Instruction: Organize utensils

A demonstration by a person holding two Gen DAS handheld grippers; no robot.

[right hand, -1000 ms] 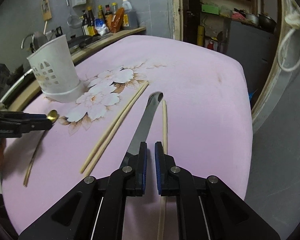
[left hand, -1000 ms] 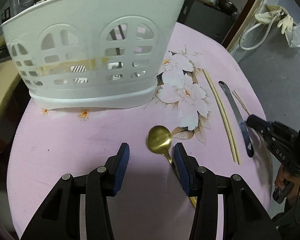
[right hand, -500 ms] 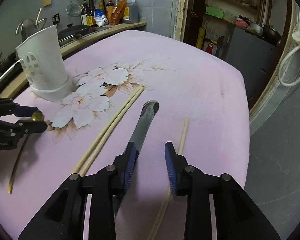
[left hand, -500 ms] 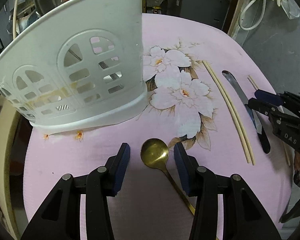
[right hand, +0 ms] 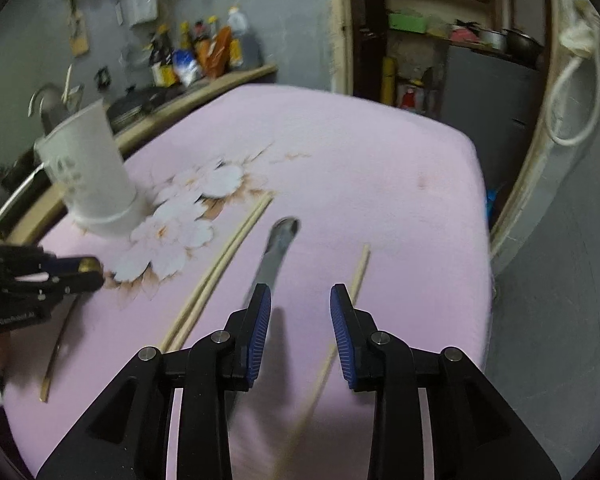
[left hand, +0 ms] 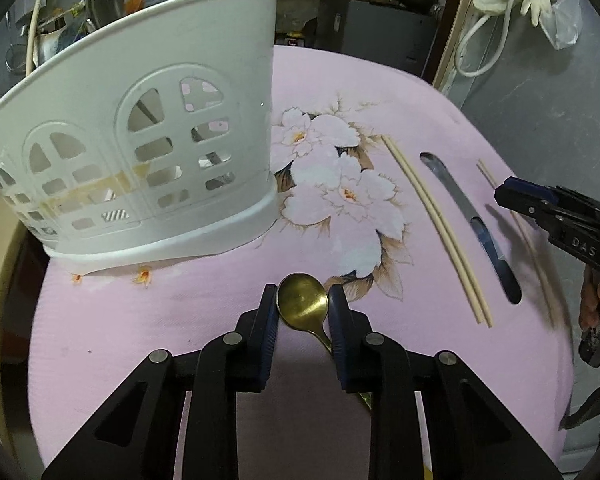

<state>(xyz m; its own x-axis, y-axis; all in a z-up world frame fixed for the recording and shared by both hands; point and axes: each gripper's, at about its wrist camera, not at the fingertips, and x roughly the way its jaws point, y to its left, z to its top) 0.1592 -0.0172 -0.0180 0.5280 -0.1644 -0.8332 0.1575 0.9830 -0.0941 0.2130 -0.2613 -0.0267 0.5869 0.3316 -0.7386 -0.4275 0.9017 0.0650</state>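
Left wrist view first: the left gripper (left hand: pixel 302 304) sits low in the middle of the frame, its 2 blue pads on either side of the bowl of the gold spoon (left hand: pixel 302 300); its jaws have just been closing, and the pads look to be touching the bowl's rim on both sides, though I cannot tell how firmly; the spoon's handle runs down and right under the right-hand finger. The white utensil holder (left hand: pixel 148 152) fills the upper left, standing on the pink floral tablecloth (left hand: pixel 180 320) with arched cut-outs facing the camera. Right of centre lie a pair of pale chopsticks (left hand: pixel 436 226) side by side, then the table knife (left hand: pixel 470 222), then a single chopstick (left hand: pixel 516 220), all running from upper left to lower right; the right gripper (left hand: pixel 512 194) pokes in from the right edge above that single stick, a hand (left hand: pixel 596 300) below it.

Right wrist view, blurred: the right gripper (right hand: pixel 300 300) stands with its jaws apart and nothing between the pads; the knife (right hand: pixel 276 252) runs up from behind the left-hand pad, the single chopstick (right hand: pixel 358 268) just beside the right-hand pad. Only here does the holder (right hand: pixel 90 172) show as a whole, small at mid left, and the spoon's handle (right hand: pixel 58 348) trails out to the lower left below the left gripper (right hand: pixel 86 270); bottles (right hand: pixel 196 56) line a shelf at the upper left.
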